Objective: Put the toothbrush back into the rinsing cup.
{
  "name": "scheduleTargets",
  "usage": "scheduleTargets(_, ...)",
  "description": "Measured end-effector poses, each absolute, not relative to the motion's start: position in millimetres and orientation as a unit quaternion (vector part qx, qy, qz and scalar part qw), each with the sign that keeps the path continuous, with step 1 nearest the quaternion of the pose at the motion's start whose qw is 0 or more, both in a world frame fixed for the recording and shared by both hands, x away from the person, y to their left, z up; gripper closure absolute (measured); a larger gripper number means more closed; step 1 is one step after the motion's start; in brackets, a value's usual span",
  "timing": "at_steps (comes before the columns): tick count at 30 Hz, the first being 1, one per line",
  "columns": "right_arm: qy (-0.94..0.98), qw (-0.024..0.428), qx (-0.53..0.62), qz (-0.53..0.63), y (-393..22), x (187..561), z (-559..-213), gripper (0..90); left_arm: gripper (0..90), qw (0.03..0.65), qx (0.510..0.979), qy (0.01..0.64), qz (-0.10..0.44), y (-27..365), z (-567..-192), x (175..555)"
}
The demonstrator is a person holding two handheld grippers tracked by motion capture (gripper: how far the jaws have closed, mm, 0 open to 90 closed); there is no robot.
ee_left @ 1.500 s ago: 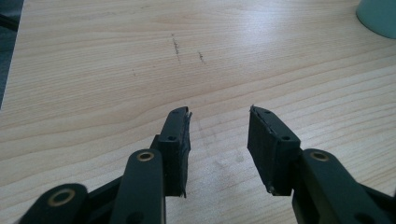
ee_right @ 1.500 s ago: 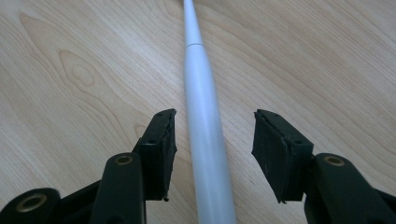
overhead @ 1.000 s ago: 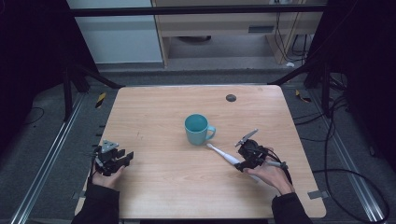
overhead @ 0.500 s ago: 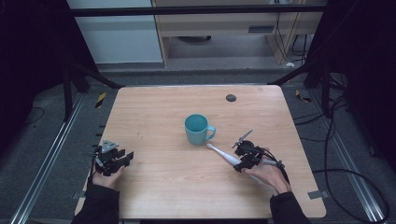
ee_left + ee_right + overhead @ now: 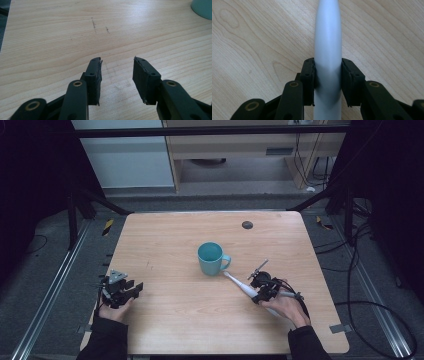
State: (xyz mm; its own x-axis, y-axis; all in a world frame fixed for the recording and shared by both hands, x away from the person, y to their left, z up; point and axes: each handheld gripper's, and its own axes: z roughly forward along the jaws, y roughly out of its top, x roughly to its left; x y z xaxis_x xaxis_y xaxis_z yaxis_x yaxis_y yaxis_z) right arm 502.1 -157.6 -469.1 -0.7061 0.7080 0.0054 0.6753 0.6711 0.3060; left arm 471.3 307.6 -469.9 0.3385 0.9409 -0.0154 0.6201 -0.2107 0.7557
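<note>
A white toothbrush-like handle (image 5: 240, 286) lies slanted on the wooden table (image 5: 175, 235), its thin end close to the handle of a teal mug (image 5: 210, 257). My right gripper (image 5: 261, 291) is shut on the thick part of it. In the right gripper view the jaws press both sides of the white handle (image 5: 328, 30), right gripper (image 5: 328, 61). I cannot tell if it is lifted off the wood. My left gripper (image 5: 131, 289) rests near the table's left edge, open with nothing between its fingers, left gripper (image 5: 117, 61). The mug's edge (image 5: 203, 8) shows at the top right.
A small dark disc (image 5: 247, 225) sits near the far edge of the table. Faint pencil marks (image 5: 94, 23) streak the wood ahead of the left gripper. Cables (image 5: 360, 285) trail over the floor on the right, and metal frame rails (image 5: 55, 285) run along the left.
The right gripper has edged slightly left and nearer along the white handle. The left gripper and the mug have stayed put.
</note>
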Motion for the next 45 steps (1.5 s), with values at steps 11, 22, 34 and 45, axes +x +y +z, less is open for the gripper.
scheduleTargets(11,0.907,0.054,0.393,0.143,-156.9,500.5,-467.5,66.4,57.9,0.347,0.74,0.526,0.234,307.6,-469.7,471.1)
scheduleTargets(22,0.905,0.042,0.384,0.18,-167.1,482.7,-455.0,66.4,58.0,0.347,0.74,0.526,0.235,307.5,-468.8,470.7)
scheduleTargets(34,0.885,0.067,0.377,0.266,-175.5,471.7,-429.0,66.4,58.0,0.347,0.74,0.526,0.236,307.7,-468.6,470.6)
scheduleTargets(45,0.864,0.099,0.368,0.331,-174.7,465.0,-407.5,66.4,58.1,0.346,0.74,0.526,0.235,307.9,-468.4,470.6)
